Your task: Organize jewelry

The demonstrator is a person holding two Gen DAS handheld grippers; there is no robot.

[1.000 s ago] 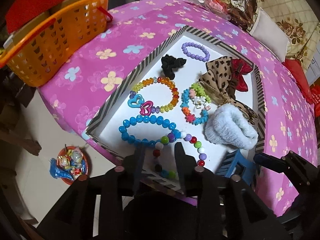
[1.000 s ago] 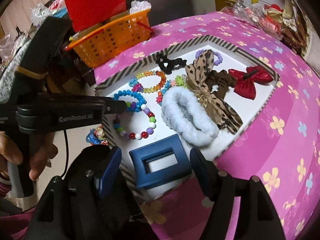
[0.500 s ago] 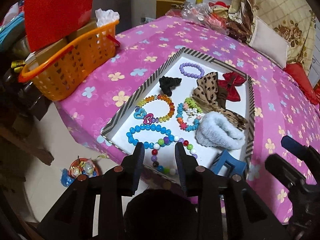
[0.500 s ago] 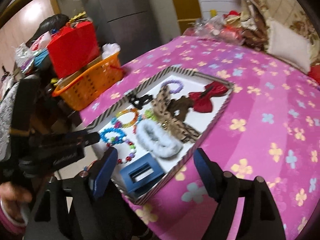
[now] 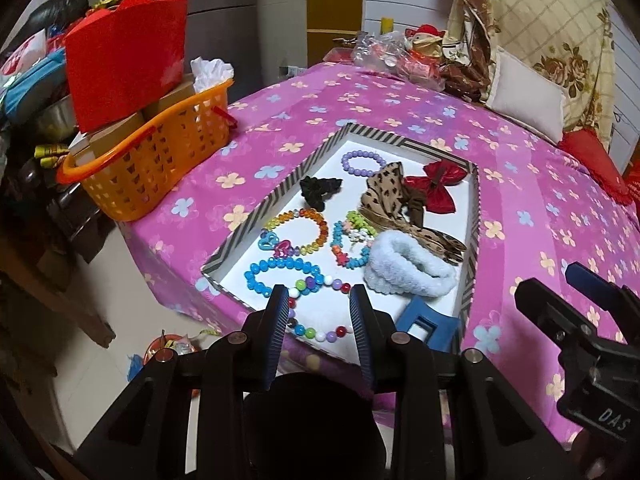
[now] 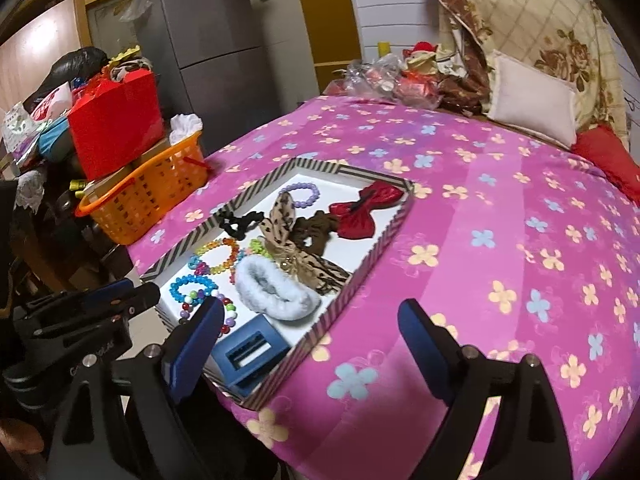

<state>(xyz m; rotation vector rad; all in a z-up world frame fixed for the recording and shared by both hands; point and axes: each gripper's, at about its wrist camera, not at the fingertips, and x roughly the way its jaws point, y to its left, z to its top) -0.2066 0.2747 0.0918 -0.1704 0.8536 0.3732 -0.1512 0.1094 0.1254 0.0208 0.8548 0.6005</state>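
Observation:
A striped-rim tray (image 5: 256,220) with a white floor lies on the pink flowered bedspread. In it lie a multicolour bead bracelet (image 5: 320,282), a blue bead bracelet (image 5: 280,274), a rainbow bracelet (image 5: 298,230), a purple bracelet (image 5: 362,162), a black scrunchie (image 5: 320,190), a red bow (image 5: 434,190), a leopard bow (image 5: 392,204), a white fluffy scrunchie (image 5: 408,270) and a blue claw clip (image 6: 250,350). My left gripper (image 5: 319,312) hovers open over the tray's near edge, holding nothing. My right gripper (image 6: 312,320) hangs above the near right rim (image 6: 384,240); its jaws are opening, with nothing between them.
An orange basket (image 5: 156,160) with boxes and a red bag (image 5: 124,60) sits at the bed's left edge. Pillows and wrapped clutter (image 6: 400,76) fill the far end. The floor drops away on the left, with a small bowl of sweets (image 5: 168,346).
Both grippers have drawn back and risen from the tray, so more of the bed shows. The right jaws have spread wider, and the blue clip stays in the tray's near corner.

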